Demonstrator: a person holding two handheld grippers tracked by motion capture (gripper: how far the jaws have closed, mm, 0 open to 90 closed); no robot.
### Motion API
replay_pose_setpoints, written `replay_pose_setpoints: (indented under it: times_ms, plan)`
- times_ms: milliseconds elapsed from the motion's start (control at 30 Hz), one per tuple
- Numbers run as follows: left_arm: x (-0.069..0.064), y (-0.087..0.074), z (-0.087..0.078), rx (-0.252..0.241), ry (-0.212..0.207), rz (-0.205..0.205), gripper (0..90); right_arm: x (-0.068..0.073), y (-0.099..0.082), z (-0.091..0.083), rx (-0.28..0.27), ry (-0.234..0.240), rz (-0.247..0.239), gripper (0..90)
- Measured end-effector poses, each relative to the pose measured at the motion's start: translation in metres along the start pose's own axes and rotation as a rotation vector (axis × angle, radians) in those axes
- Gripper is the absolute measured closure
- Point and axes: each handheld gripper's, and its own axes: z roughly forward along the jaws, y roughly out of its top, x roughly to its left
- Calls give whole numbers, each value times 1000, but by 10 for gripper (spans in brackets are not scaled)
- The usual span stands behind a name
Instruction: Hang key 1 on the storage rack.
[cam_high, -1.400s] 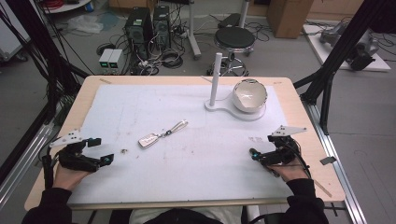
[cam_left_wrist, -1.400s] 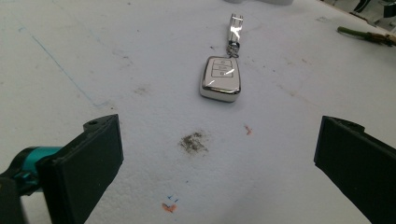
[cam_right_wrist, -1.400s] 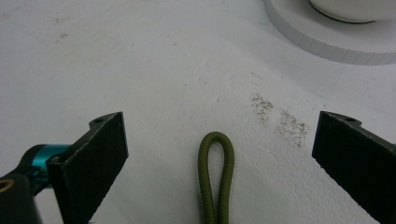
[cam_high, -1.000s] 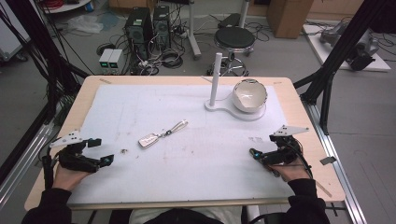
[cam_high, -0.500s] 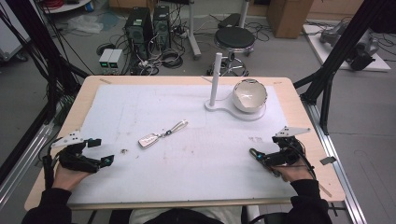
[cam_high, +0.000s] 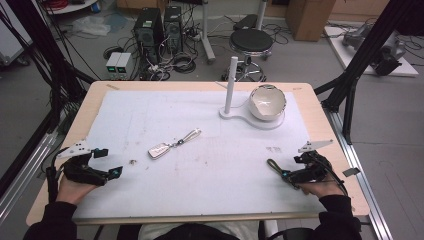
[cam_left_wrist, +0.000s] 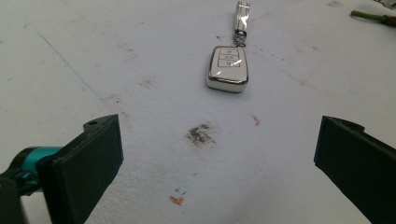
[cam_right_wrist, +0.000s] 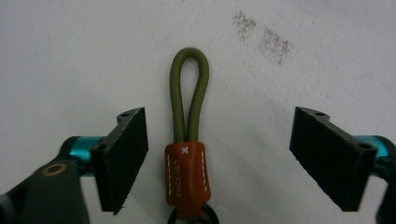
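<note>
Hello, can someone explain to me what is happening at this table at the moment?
A person sits at a white-covered table with a two-jaw gripper in each hand. The right gripper has been closing its jaws around an olive cord loop with an orange leather tab, but the pads do not touch it yet. The left gripper stands open, aimed at a white car key fob lying farther off, untouched. A white stand and a bowl wait at the far side.

Open tabletop (cam_high: 210, 185) runs between both claws, key fob (cam_high: 159, 150) alone mid-lane, while post (cam_high: 231, 85) and bowl (cam_high: 268, 102) crowd the far right.
</note>
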Motion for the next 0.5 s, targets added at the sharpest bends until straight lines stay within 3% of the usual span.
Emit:
replay_pose_setpoints:
  times_ms: [300,500]
  plan:
    - [0,0,1,4,6,6,18,3,-2,4,82,21,-36,321]
    - [0,0,-2,-11,20,15,17,4,-2,0,116,22,-51,478]
